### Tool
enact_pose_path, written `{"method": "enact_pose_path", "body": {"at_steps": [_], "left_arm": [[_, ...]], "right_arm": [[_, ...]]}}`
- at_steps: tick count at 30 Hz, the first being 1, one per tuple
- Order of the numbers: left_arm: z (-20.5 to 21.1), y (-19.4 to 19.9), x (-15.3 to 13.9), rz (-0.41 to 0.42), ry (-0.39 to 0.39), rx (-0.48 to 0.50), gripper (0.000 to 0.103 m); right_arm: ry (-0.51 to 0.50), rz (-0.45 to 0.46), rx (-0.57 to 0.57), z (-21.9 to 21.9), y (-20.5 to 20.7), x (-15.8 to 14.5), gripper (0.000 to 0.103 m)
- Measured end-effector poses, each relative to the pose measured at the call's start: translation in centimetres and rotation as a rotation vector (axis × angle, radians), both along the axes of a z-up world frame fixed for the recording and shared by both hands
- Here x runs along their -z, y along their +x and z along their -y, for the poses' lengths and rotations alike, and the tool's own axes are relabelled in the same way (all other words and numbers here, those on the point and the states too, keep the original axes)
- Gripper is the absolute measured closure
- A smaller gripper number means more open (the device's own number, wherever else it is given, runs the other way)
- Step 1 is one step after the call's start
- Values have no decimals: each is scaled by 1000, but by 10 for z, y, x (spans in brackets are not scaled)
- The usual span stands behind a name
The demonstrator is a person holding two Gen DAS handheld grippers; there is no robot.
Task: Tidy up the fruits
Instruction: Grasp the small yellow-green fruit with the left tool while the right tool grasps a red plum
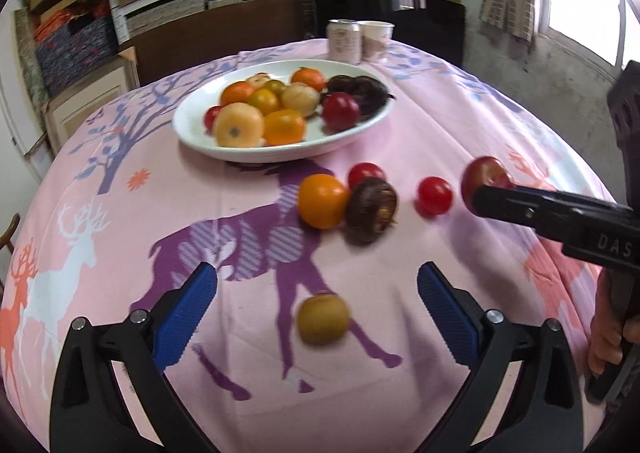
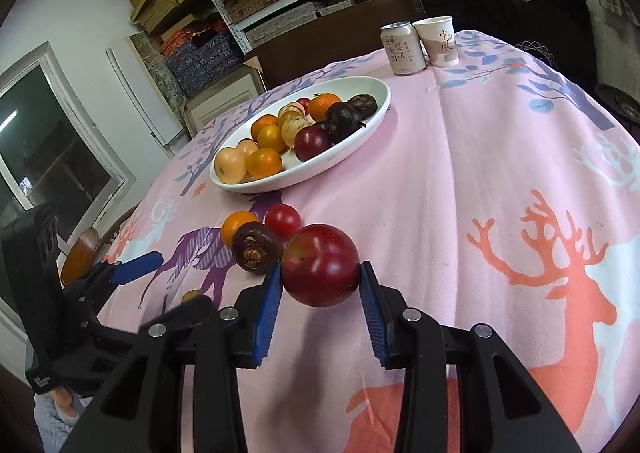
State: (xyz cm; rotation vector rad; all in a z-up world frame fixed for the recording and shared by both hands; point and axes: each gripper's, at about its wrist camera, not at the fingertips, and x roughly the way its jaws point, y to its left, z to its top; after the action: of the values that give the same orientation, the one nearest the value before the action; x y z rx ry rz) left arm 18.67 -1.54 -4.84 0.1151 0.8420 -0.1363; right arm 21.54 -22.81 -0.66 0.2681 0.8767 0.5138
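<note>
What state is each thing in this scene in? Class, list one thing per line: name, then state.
Left gripper: jaws wide open, empty.
Right gripper: shut on the red plum.
Red plum: gripped between the jaws.
White dish: upright, loaded with fruit.
Drink can: upright; open or sealed, cannot tell.
Paper cup: upright; contents hidden.
Brown fruit: loose on the cloth, ahead of the open jaws.

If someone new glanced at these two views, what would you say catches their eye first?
Probably the big dark-red fruit clamped between the right gripper's blue pads, close to the camera. Next, the white plate heaped with orange, yellow and dark fruits at the middle of the pink deer-print tablecloth. The left gripper stands open around a small brownish-yellow fruit.
</note>
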Motion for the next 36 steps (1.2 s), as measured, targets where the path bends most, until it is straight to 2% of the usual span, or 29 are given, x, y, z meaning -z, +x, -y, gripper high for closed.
{"method": "enact_pose_path", "body": {"at_steps": [1, 2, 3, 4, 6, 10, 13, 16, 19, 21, 23, 24, 25, 30, 32, 36], "left_arm": [[3, 0, 2, -3, -2, 12, 10], [6, 1, 3, -7, -3, 27, 34], [8, 2, 5, -24, -15, 44, 49], [8, 5, 9, -52, -36, 58, 57], [8, 6, 11, -55, -26, 45, 58], [7, 1, 6, -46, -64, 77, 58], [7, 1, 8, -51, -47, 67, 58], [-5, 2, 16, -109, -45, 15, 58], [-11, 0, 16, -118, -77, 14, 58], [-5, -2, 17, -112, -43, 23, 58], [-3, -4, 17, -108, -35, 34, 64], [-4, -3, 17, -108, -41, 30, 73], [-7, -3, 16, -109, -51, 23, 76], [-20, 7, 13, -106, -131, -16, 73], [-18, 10, 13, -96, -105, -24, 68], [-7, 15, 17, -98, -42, -1, 68]], "right_arm": [[3, -2, 2, 0, 0, 0, 63], [8, -5, 5, 2, 0, 1, 63], [10, -7, 8, 3, 0, 1, 63], [11, -8, 10, 4, -2, 1, 63], [15, -9, 9, 5, -2, 1, 63], [16, -7, 6, 6, -3, 1, 63], [19, -12, 4, 6, -3, 2, 63], [24, -18, 6, 6, -3, 3, 63], [25, -22, 2, 5, -2, 3, 63], [22, -16, -5, 3, -3, 3, 63], [21, -14, -6, 3, -3, 3, 63], [22, -15, -3, 3, -3, 3, 63], [24, -18, 1, 3, -3, 3, 63], [12, -18, -12, 1, -4, 3, 63], [13, -21, -10, 2, -3, 4, 63], [13, -27, -8, 2, -2, 5, 63]]}}
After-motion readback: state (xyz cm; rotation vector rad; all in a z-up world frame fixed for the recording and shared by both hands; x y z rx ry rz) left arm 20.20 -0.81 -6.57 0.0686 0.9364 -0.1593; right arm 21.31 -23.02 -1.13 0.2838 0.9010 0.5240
